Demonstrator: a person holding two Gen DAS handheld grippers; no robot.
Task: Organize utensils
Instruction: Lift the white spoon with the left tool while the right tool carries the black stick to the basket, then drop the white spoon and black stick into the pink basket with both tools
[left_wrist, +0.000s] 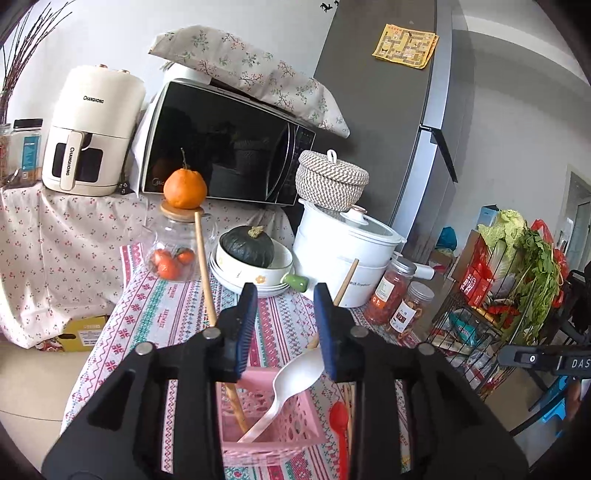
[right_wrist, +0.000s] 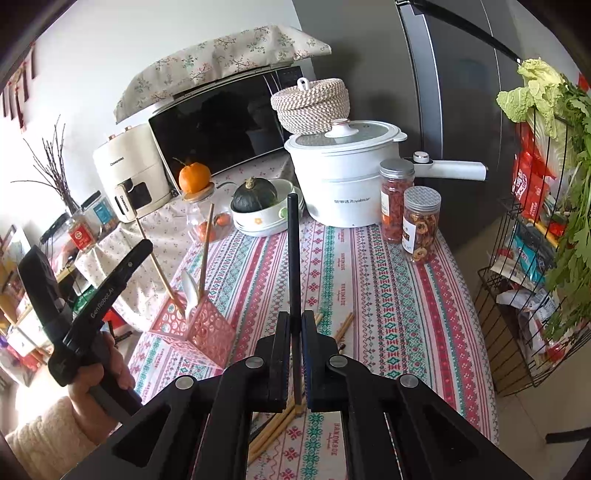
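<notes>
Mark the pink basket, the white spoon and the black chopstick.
pink basket (right_wrist: 210, 332), right wrist view, on its lattice side wall.
white spoon (left_wrist: 297, 371), left wrist view, on its bowl.
black chopstick (right_wrist: 293, 258), right wrist view, mid-shaft above the right claw.

The pink perforated plastic basket (right_wrist: 192, 328) stands on the striped patterned tablecloth (right_wrist: 369, 295), holding a white plastic spoon (left_wrist: 284, 387); loose wooden chopsticks (right_wrist: 343, 326) lie right of it.

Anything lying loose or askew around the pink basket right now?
Yes. A red spoon and several wooden chopsticks lie on the tablecloth, outside the pink basket. The basket's white spoon leans crookedly.
</notes>
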